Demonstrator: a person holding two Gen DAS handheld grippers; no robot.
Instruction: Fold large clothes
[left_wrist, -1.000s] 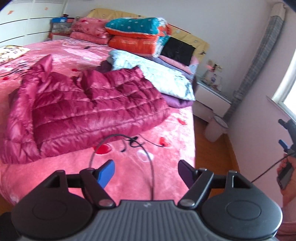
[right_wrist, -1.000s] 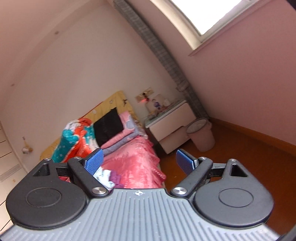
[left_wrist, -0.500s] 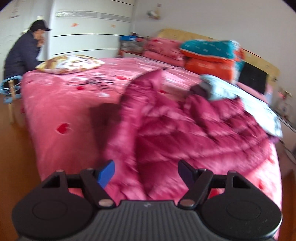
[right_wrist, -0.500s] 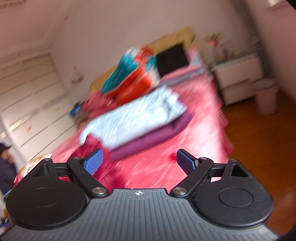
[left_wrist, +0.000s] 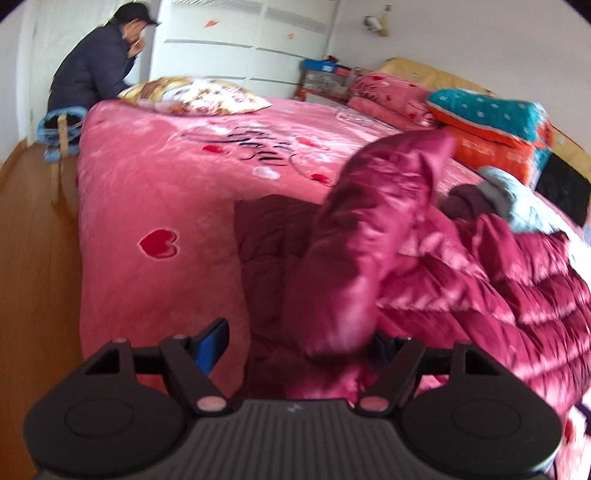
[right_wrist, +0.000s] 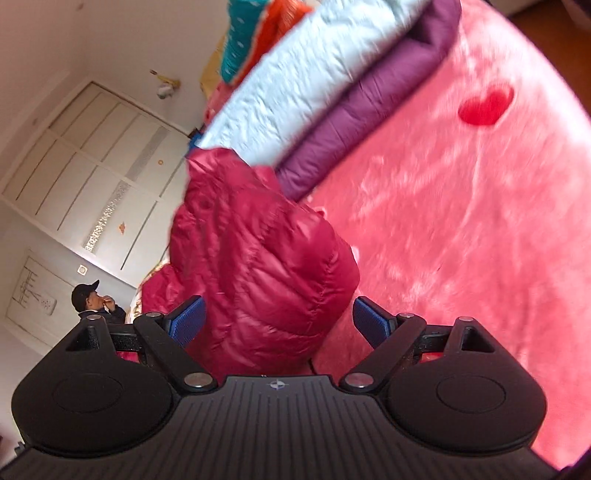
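Note:
A crimson quilted down jacket (left_wrist: 461, 273) lies crumpled on the pink bed (left_wrist: 155, 192). In the left wrist view one sleeve (left_wrist: 354, 251) rises toward me and its end lies between the jaws of my left gripper (left_wrist: 295, 339), which is open; the sleeve hides the right pad. In the right wrist view a bulging part of the jacket (right_wrist: 258, 266) sits between the jaws of my right gripper (right_wrist: 277, 320), which is open, just above the pink blanket (right_wrist: 461, 221).
Folded light blue (right_wrist: 303, 85) and purple (right_wrist: 362, 114) garments lie stacked past the jacket. Pillows and folded quilts (left_wrist: 491, 125) sit at the headboard. A person in dark clothes (left_wrist: 96, 66) stands at the bed's far corner by white wardrobes. Wooden floor (left_wrist: 33, 277) lies on the left.
Both grippers swung from facing the room to close over the bed. The jacket sleeve now lies between the left jaws and the jacket's bulk between the right jaws.

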